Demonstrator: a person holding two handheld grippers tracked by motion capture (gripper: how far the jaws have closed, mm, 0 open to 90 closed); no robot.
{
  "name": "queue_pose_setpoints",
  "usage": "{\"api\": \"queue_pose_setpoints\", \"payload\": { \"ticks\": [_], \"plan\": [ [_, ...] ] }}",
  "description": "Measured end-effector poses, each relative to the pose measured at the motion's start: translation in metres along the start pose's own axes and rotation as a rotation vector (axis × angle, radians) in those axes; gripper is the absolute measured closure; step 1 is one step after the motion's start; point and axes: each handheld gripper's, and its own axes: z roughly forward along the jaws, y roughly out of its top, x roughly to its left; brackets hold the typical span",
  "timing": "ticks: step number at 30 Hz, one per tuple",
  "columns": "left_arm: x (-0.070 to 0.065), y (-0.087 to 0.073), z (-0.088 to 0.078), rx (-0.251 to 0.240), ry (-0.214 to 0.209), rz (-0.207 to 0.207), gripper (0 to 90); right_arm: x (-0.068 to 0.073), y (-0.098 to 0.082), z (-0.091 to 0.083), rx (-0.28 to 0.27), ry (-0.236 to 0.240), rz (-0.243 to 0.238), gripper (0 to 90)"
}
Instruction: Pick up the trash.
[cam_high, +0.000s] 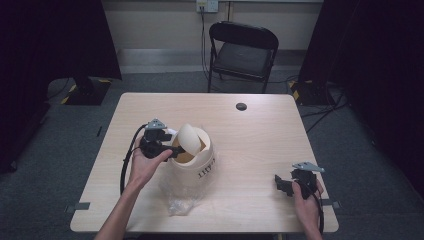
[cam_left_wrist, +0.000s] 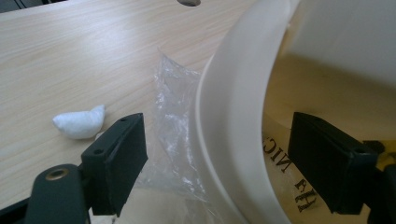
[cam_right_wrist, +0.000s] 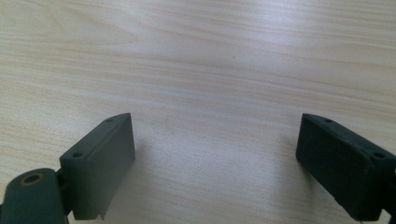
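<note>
Jaws straddle rounded cream plastic bin (cam_left_wrist: 233, 140) rim, crinkled clear film (cam_left_wrist: 175, 135) beside.

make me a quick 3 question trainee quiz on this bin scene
1. True or false: the left gripper has one jaw outside the cream bin's rim and one inside.
2. What lies on the table beside the clear plastic bag in the left gripper view? A) a white wad B) a spoon C) a red cup
3. What is between the jaws of the right gripper?

Key
1. True; the jaws straddle the rim with a gap on each side.
2. A, the white wad.
3. Nothing, just bare table under open jaws.
</note>
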Motion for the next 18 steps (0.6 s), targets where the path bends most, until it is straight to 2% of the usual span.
{"api": "queue_pose_setpoints", "payload": {
  "ticks": [4,7,8,9,10,11,12,13,14,15,18],
  "plan": [
    [0.007,-0.004,-0.011,-0.03,-0.026,-0.033,18.9,0.0,0.0,0.0,0.0,0.001,0.0,10.7],
    [0.017,-0.014,-0.031,-0.082,-0.055,-0.071,18.8,0.0,0.001,0.001,0.001,0.0,0.0,10.7],
    [0.023,-0.016,-0.036,-0.109,-0.087,-0.098,18.8,0.0,0.001,0.001,0.001,0.0,0.0,10.7],
    [0.028,-0.019,-0.042,-0.137,-0.094,-0.128,18.8,0.0,0.001,0.001,0.001,0.0,0.0,10.7],
    [0.034,-0.021,-0.048,-0.156,-0.073,-0.145,18.8,0.0,0.001,0.001,0.001,0.0,-0.001,10.7],
    [0.034,-0.021,-0.048,-0.156,-0.073,-0.145,18.8,0.0,0.001,0.001,0.001,0.0,-0.001,10.7],
    [0.044,-0.027,-0.056,-0.171,-0.039,-0.175,18.8,0.0,0.001,0.001,0.002,0.0,-0.001,10.7],
    [0.044,-0.027,-0.056,-0.171,-0.039,-0.175,18.9,0.0,0.001,0.001,0.001,-0.001,-0.001,10.7],
    [0.053,-0.032,-0.058,-0.162,-0.019,-0.193,18.9,0.0,0.001,0.001,0.001,-0.001,-0.001,10.7],
    [0.053,-0.032,-0.058,-0.162,-0.019,-0.193,19.0,0.0,0.001,0.001,0.001,-0.001,-0.001,10.7],
    [0.065,-0.036,-0.054,-0.128,0.034,-0.194,19.7,0.0,0.001,0.001,0.001,0.0,-0.001,10.7]
  ]
}}
